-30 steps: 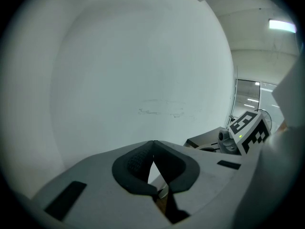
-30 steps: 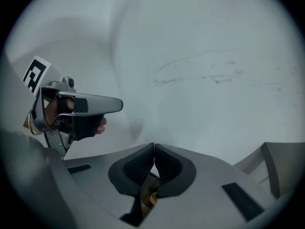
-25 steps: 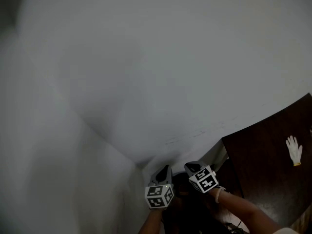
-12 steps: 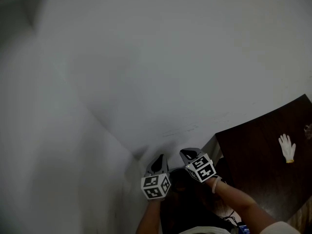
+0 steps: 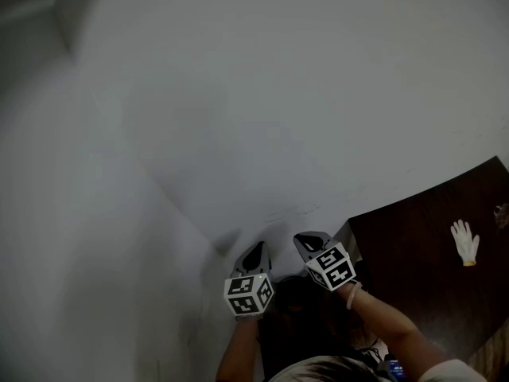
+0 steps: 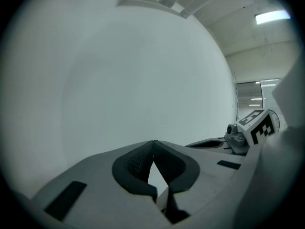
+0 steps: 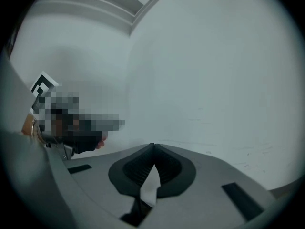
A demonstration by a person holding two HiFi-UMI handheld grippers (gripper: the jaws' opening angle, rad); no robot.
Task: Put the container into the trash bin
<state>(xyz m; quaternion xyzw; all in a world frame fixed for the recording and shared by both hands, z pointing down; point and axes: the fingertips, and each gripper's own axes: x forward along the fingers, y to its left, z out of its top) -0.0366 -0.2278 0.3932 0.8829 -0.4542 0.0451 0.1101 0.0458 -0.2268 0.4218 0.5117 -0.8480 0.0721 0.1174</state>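
No container and no trash bin appear in any view. In the head view my left gripper [image 5: 258, 247] and right gripper [image 5: 301, 238] are held up side by side near the bottom centre, pointing at a plain white wall [image 5: 262, 94]. Seen in its own view, the left gripper [image 6: 153, 141] is shut, tips touching, with nothing between them. My right gripper [image 7: 153, 145] is likewise shut and empty in the right gripper view. Both look only at the wall.
A dark wooden table [image 5: 413, 277] stands at the lower right with a white glove [image 5: 464, 242] lying on it. A wall corner runs down the left. Ceiling lights [image 6: 271, 16] show in the left gripper view.
Both grippers have risen slightly and drifted left, staying shut. The table and glove have slid left in the head view as the head turned.
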